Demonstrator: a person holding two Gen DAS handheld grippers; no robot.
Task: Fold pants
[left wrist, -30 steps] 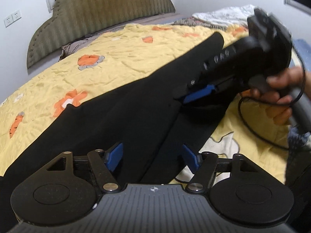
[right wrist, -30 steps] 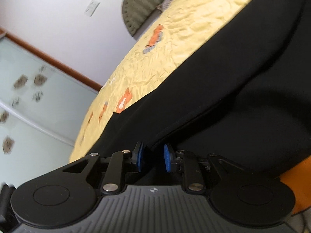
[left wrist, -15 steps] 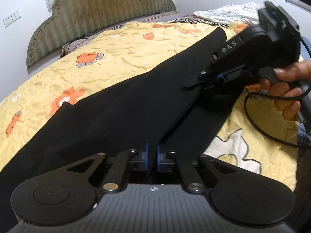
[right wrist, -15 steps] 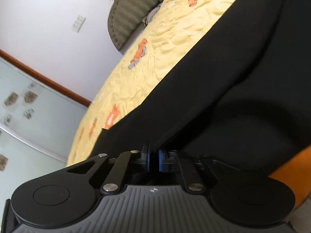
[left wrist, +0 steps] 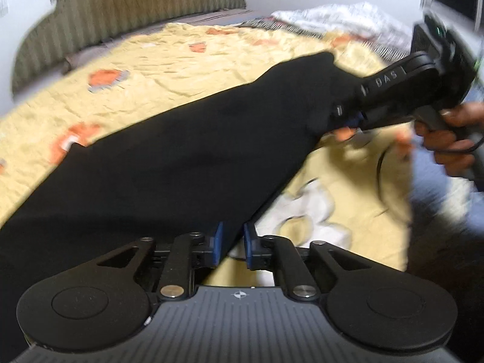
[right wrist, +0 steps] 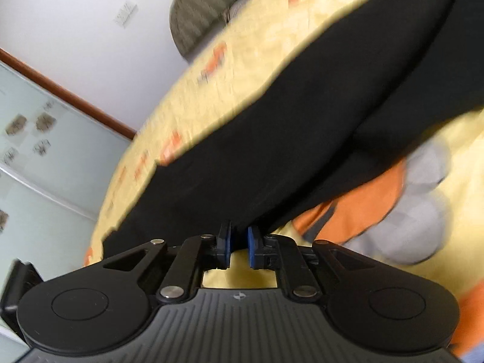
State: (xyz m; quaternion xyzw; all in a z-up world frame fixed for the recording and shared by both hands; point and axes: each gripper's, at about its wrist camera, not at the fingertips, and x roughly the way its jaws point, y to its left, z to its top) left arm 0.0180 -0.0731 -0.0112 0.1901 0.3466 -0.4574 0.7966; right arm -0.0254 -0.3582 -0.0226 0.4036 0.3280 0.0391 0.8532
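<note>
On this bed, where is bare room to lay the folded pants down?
Free: the yellow quilt between the black pants and the headboard, and a smaller patch right of the pants, near the white print. Crowded: the far right corner, with the white bedding, the right claw and the hand.

left gripper [left wrist: 232, 243]: black linkage arms, blue pads, silver screws, two round discs, ribbed grey body with small compass mark | right gripper [right wrist: 239, 243]: same black build, blue pads, silver screws; white "DAS" lettering on side, black cable [left wrist: 379, 178] looping below handle | hand [left wrist: 447, 142] on grip
</note>
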